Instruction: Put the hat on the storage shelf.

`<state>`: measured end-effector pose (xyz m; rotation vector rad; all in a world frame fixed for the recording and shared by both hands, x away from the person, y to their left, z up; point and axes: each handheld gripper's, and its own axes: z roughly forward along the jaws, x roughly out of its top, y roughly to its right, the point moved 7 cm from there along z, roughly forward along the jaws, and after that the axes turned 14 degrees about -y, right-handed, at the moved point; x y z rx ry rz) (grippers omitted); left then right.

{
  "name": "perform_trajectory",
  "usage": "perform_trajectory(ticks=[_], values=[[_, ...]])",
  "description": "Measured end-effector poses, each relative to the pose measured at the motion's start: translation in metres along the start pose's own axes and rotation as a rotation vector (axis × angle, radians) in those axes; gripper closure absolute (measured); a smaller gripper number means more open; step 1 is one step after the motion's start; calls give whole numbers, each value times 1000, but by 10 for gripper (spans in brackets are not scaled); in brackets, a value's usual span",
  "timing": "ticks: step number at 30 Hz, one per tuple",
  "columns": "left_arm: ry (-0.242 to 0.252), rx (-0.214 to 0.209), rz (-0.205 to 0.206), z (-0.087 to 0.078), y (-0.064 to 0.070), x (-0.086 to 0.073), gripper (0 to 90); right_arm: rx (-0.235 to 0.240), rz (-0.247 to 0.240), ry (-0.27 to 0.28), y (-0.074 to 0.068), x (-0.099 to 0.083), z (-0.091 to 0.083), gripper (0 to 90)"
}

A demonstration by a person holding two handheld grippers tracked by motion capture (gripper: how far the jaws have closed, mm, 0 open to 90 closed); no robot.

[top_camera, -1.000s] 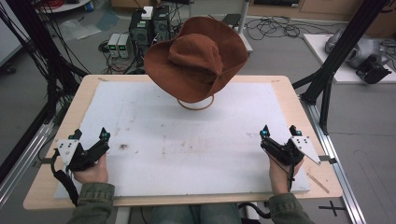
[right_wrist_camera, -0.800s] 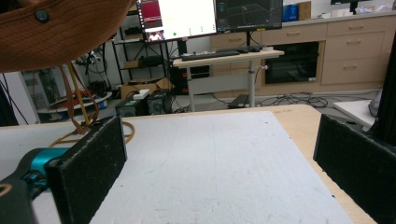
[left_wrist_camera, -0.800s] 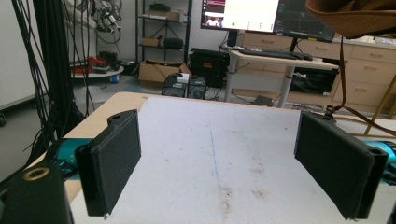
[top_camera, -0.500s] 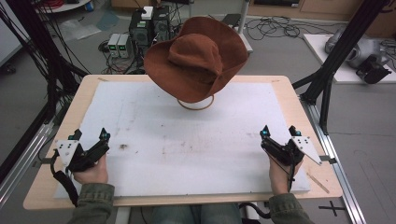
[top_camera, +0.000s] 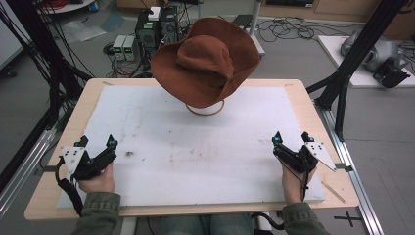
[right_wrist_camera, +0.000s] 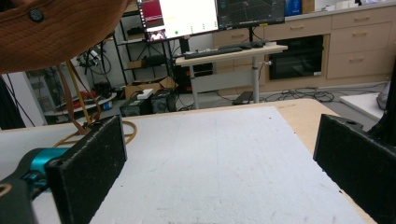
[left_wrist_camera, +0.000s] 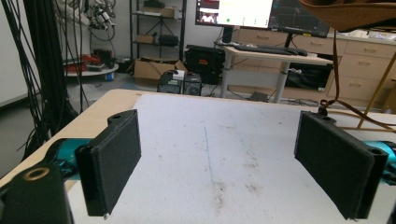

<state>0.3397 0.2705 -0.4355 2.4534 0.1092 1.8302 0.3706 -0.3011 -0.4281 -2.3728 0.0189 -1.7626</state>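
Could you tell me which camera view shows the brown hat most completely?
The high view: the brown hat shows whole there, crown and wide brim, perched on a stand at the table's far side. The left gripper view catches just its brim edge and hanging cord; the right gripper view shows part of the brim's underside.

Hat (top_camera: pixel 205 66) hides its stand's upper part; gripper views crop its brim

Olive-green fabric sleeves (top_camera: pixel 98 215) at both wrists; black two-jaw left gripper (top_camera: pixel 98 143), teal fittings, grey three-cornered plate (top_camera: pixel 71 156), black cable trailing; matching black right gripper (top_camera: pixel 292 138); flat black textured jaw pads (left_wrist_camera: pixel 112 158).
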Motion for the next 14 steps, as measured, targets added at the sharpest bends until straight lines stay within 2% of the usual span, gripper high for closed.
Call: perform_trajectory(ticks=[3,5,9,14], values=[[-4,-10,-12,1,1,-1,150,4,1,-8,2,0,1,23],[-6,-16,-11,2,1,-1,150,3,-3,-6,5,1,2,22],[-13,-25,-12,3,4,-2,150,2,28,-11,14,1,2,23],[-13,-29,-5,4,6,-2,150,4,26,-6,18,2,1,23]])
